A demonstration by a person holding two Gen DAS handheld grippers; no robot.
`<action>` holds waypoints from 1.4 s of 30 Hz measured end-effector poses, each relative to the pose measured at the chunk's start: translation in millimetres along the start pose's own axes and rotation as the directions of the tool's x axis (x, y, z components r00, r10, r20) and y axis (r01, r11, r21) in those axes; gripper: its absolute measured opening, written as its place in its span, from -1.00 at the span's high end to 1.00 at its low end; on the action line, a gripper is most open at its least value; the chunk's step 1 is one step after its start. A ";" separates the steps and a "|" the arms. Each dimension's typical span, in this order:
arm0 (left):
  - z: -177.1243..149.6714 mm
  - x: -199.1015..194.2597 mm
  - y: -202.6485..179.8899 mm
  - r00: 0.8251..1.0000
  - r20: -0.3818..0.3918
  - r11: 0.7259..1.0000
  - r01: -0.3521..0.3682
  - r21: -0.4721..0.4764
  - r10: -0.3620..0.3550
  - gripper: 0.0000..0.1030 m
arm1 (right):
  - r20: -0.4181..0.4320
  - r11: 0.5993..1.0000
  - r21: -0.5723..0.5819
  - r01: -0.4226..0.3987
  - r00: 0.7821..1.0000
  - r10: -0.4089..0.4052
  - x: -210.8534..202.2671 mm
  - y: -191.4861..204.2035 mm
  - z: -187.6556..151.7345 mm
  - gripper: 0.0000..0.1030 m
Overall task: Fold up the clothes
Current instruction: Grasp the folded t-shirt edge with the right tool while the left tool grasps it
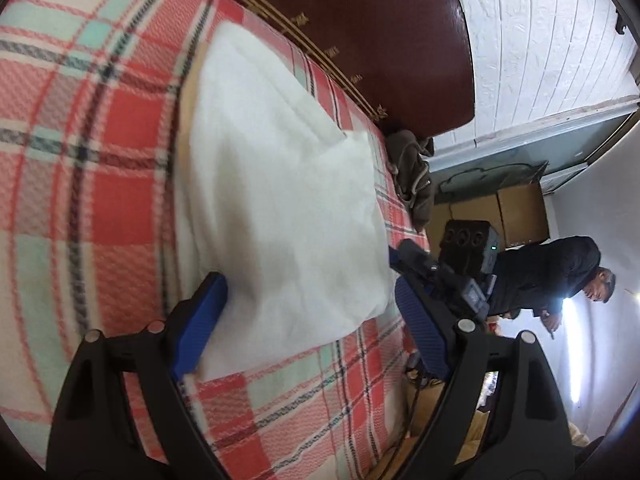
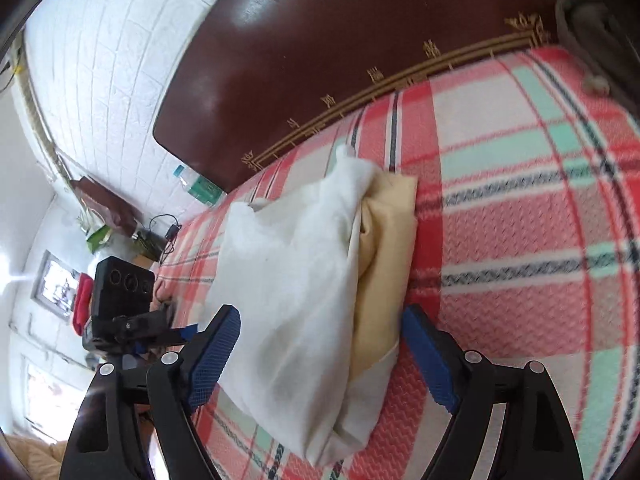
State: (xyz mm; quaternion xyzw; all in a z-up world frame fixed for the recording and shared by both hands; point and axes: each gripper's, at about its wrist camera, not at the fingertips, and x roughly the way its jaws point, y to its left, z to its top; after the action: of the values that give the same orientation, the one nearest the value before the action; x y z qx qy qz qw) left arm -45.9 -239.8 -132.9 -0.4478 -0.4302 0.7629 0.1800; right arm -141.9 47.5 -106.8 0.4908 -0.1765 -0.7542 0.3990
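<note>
A folded white garment (image 1: 280, 208) lies on the plaid bedspread (image 1: 100, 140), on top of a cream cloth (image 2: 384, 248) whose edge shows along one side. My left gripper (image 1: 310, 284) is open and straddles the near end of the white garment, its blue pads (image 1: 200, 328) wide apart. My right gripper (image 2: 322, 312) is also open over the other end of the same pile, with the white and cream layers lying between its fingers (image 2: 428, 360) and nothing pinched. Each gripper appears in the other's view, just beyond the garment's edge (image 1: 404, 258) (image 2: 176, 332).
A dark red-brown headboard (image 1: 360, 20) runs along the far side of the bed. A brown-grey garment (image 1: 412, 168) lies bunched by it. Beyond the bed's edge are a person in a dark jacket (image 1: 560, 276), cardboard boxes (image 1: 512, 208) and bedside clutter (image 2: 152, 236).
</note>
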 end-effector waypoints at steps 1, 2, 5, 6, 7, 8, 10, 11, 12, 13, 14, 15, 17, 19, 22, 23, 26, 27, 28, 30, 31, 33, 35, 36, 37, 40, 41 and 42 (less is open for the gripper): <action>0.2 4.0 0.5 1.000 -0.009 1.000 0.006 -0.003 -0.006 -0.68 | -0.007 1.000 -0.006 0.004 1.000 -0.004 4.2 -0.2 -0.5 -0.65; 0.1 7.4 1.8 1.000 -0.016 1.000 0.010 -0.006 -0.010 -0.68 | 0.001 1.000 -0.029 0.010 1.000 -0.010 6.4 1.8 -1.8 -0.65; 1.7 12.1 4.5 0.999 -0.019 0.999 0.035 -0.025 -0.036 -0.68 | 0.002 0.998 -0.066 0.019 1.000 -0.019 14.8 7.7 -0.6 -0.67; 2.6 13.6 4.0 0.999 -0.017 0.999 0.036 -0.031 -0.037 -0.68 | 0.003 0.998 -0.069 0.010 1.000 -0.010 16.8 8.1 0.3 -0.67; 2.1 13.7 3.4 0.999 -0.013 0.999 0.033 -0.038 -0.034 -0.68 | 0.000 0.998 -0.069 0.001 1.000 -0.001 18.9 7.6 0.8 -0.60; 0.6 13.9 1.9 1.000 -0.010 0.999 0.023 -0.035 -0.023 -0.68 | -0.003 0.998 -0.066 0.010 1.000 -0.010 21.6 7.5 0.0 -0.53; -1.5 9.5 0.8 1.000 -0.004 0.999 -0.009 -0.035 0.009 -0.55 | -0.024 0.999 -0.052 0.014 1.000 -0.015 27.7 6.0 -1.3 0.10; -2.5 5.8 0.8 1.000 0.000 0.999 -0.017 -0.043 0.017 -0.43 | -0.041 0.999 -0.040 0.009 0.999 -0.011 31.1 4.5 -1.7 0.35; -3.7 1.5 0.5 1.000 0.007 0.998 -0.019 -0.053 0.020 -0.41 | -0.066 1.000 -0.007 -0.001 0.998 0.000 34.7 -0.5 -2.7 0.52; -4.9 -2.9 0.3 1.000 0.013 0.998 -0.022 -0.062 0.023 -0.41 | -0.066 1.000 0.014 -0.015 0.998 0.016 37.4 -1.3 -3.6 0.49; -7.5 -9.7 -0.6 0.999 0.029 0.997 -0.022 -0.067 0.024 -0.42 | -0.070 0.999 0.030 -0.030 0.997 0.032 34.0 -2.0 -4.1 0.44; -10.6 -16.3 -1.3 0.999 0.042 0.998 -0.030 -0.062 0.033 -0.48 | -0.073 0.998 0.046 -0.045 0.996 0.048 30.5 -2.8 -4.7 0.15; -16.3 -27.5 -2.2 0.996 0.057 0.997 -0.061 -0.042 0.063 -0.69 | -0.037 0.995 0.075 -0.070 0.997 0.073 13.9 -5.0 -10.0 -0.32; -19.4 -29.1 -0.9 0.996 0.044 0.997 -0.071 -0.039 0.073 -0.71 | -0.040 0.998 0.042 -0.050 0.998 0.051 5.1 -1.7 -16.7 -0.53; -19.5 -13.4 2.8 0.998 -0.005 0.997 -0.064 -0.038 0.064 -0.71 | -0.077 0.999 0.001 -0.045 0.996 0.045 7.3 3.7 -25.8 -0.54; -18.1 -7.4 2.0 0.998 -0.012 0.998 -0.055 -0.031 0.055 -0.71 | -0.067 0.999 -0.018 -0.032 0.997 0.030 9.4 6.7 -27.5 -0.54; -10.3 4.9 0.3 0.999 -0.015 0.999 -0.034 -0.033 0.034 -0.72 | -0.066 0.998 -0.047 -0.033 0.997 0.030 24.9 16.8 -24.4 -0.56; -8.3 7.1 0.7 0.999 -0.012 0.999 -0.030 -0.043 0.030 -0.72 | -0.067 0.998 -0.055 -0.034 0.997 0.030 31.0 20.6 -22.9 -0.53; -6.9 8.3 1.2 1.000 -0.006 0.998 -0.027 -0.057 0.027 -0.72 | -0.068 0.997 -0.064 -0.034 0.997 0.029 37.2 24.2 -21.4 -0.33; -8.5 7.8 1.2 0.999 0.001 0.996 -0.048 -0.070 0.049 -0.57 | -0.095 0.998 -0.045 -0.033 0.995 0.028 48.3 23.2 -17.9 0.18; -9.7 6.9 1.2 0.998 0.004 0.995 -0.067 -0.077 0.067 -0.48 | -0.105 0.999 -0.020 -0.040 0.994 0.038 52.5 19.4 -15.9 0.48; -10.8 4.2 5.5 0.997 0.007 0.991 -0.071 -0.116 0.072 0.01 | -0.121 0.994 0.078 -0.080 0.989 0.089 58.8 5.2 -12.7 0.63; -11.8 1.7 13.6 0.999 0.014 0.984 -0.042 -0.173 0.045 0.20 | -0.121 0.989 0.112 -0.101 0.986 0.114 58.1 1.8 -11.6 0.65; -13.1 0.4 16.3 0.999 0.019 0.981 -0.029 -0.190 0.033 0.20 | -0.125 0.987 0.121 -0.110 0.984 0.125 57.1 2.5 -12.3 0.65; -15.0 -1.1 17.9 0.999 0.024 0.980 -0.019 -0.200 0.024 0.20 | -0.123 0.982 0.137 -0.131 0.981 0.148 56.2 2.5 -12.7 0.65; -20.0 -6.6 19.4 0.999 0.040 0.977 0.015 -0.210 -0.007 0.19 | -0.108 0.961 0.193 -0.199 0.969 0.222 53.4 0.6 -14.7 0.65; -22.0 -9.3 20.5 0.999 0.041 0.974 0.028 -0.223 -0.019 -0.02 | -0.104 0.958 0.201 -0.207 0.967 0.231 52.6 0.4 -15.3 0.65; -24.2 -12.2 22.7 0.999 0.042 0.970 0.035 -0.242 -0.026 -0.46 | -0.108 0.959 0.206 -0.196 0.969 0.221 53.7 -0.1 -15.8 0.59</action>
State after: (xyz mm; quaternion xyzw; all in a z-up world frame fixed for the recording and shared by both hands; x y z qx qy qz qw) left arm -16.5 -248.8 -150.6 -0.4450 -0.5304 0.7102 0.1274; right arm -138.7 7.9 -146.3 0.5538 -0.2737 -0.6536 0.4373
